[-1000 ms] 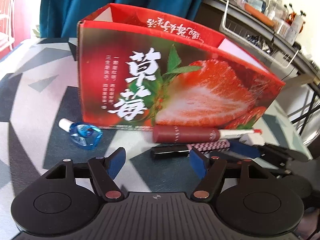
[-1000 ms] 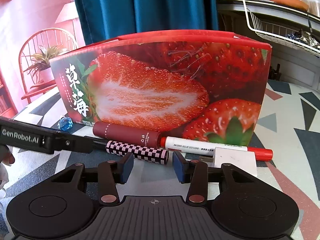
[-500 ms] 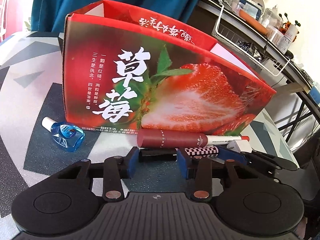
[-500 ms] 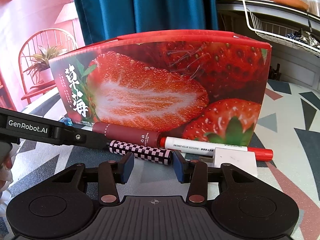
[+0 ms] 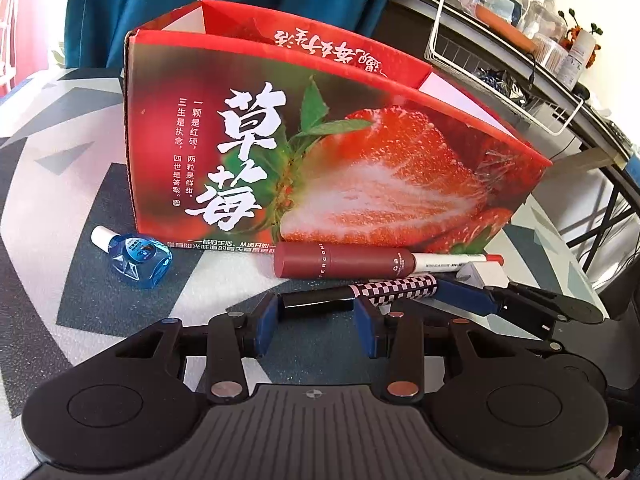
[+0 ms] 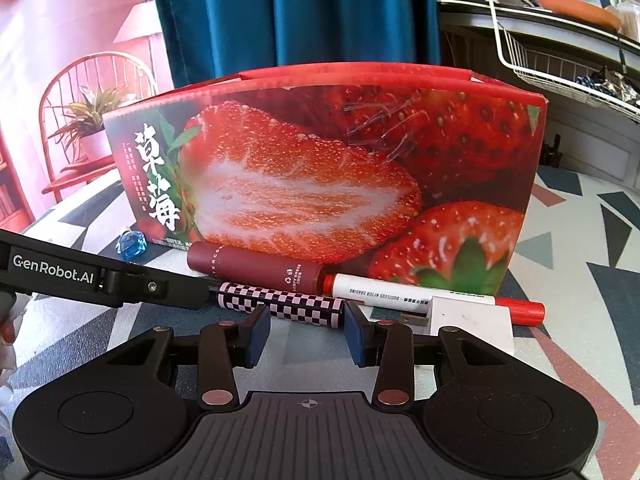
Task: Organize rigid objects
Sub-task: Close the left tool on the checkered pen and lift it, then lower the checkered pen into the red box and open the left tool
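A pink-and-black checkered tube (image 5: 396, 290) with a black end lies on the patterned table in front of the open strawberry box (image 5: 320, 140). My left gripper (image 5: 316, 312) is shut on the black end, which fills the narrow gap between its blue pads. My right gripper (image 6: 306, 324) is shut on the tube's (image 6: 288, 304) other end, which sits against the right pad. One right-gripper finger (image 5: 468, 300) shows in the left wrist view. A maroon tube (image 5: 344, 260), a red-capped white marker (image 6: 420, 294) and a white plug (image 6: 468, 316) lie along the box. A blue bottle (image 5: 138, 256) lies to the left.
A wire basket (image 5: 500, 76) and jars sit on a counter behind the box to the right. A teal curtain (image 6: 300, 8) hangs behind it. A red chair with a plant (image 6: 92, 120) stands far left. A person's hand (image 6: 6, 332) shows at the left edge.
My left gripper's jaws went from wide apart to narrow around the tube's black end. The tube slid slightly right against my right gripper's right pad. The right gripper kept still.
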A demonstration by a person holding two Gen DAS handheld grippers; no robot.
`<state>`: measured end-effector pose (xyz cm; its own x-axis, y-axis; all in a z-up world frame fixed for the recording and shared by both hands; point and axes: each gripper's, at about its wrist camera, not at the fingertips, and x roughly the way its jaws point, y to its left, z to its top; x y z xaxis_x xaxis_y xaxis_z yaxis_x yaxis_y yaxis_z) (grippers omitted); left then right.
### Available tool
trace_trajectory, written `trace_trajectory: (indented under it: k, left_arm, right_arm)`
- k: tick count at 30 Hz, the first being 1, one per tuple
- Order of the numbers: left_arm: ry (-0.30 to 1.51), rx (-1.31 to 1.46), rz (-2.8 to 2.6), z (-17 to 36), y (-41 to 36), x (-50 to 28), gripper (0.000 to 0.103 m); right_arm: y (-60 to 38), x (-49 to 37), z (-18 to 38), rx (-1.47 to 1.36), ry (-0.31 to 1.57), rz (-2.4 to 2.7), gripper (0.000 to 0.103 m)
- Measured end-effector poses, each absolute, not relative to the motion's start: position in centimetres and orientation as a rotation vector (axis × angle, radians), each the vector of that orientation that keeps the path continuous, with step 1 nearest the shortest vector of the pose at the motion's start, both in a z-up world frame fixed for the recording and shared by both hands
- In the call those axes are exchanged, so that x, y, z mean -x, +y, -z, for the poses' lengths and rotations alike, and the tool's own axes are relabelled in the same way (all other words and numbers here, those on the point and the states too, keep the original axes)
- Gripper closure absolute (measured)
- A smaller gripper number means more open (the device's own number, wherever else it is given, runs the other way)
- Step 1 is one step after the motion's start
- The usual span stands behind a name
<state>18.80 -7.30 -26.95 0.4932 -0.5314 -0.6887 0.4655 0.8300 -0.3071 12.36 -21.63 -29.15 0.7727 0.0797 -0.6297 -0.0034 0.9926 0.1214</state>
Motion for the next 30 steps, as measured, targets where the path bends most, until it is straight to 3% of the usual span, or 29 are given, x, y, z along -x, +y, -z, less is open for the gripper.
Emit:
trace_trajectory:
  k: [11,25,30]
  left_arm:
    - [0.803,0.069,0.621,24.5,-7.3,-16.9,0.059]
    - [0.592,0.101,0.644,16.9,-7.2,-16.7,0.059]
    - [0.596,0.136,0.647,15.1,-7.6,-19.4,0.059]
  right_arm:
    - [-21.4,-10.8,26.8,-0.080,0.638,-0.040,0.066]
    - [-22.7,-11.5,18.7,-0.056,0.422,-0.025,0.066]
    - [-23.4,-13.8,16.8,-0.053,0.416,-0.025,0.066]
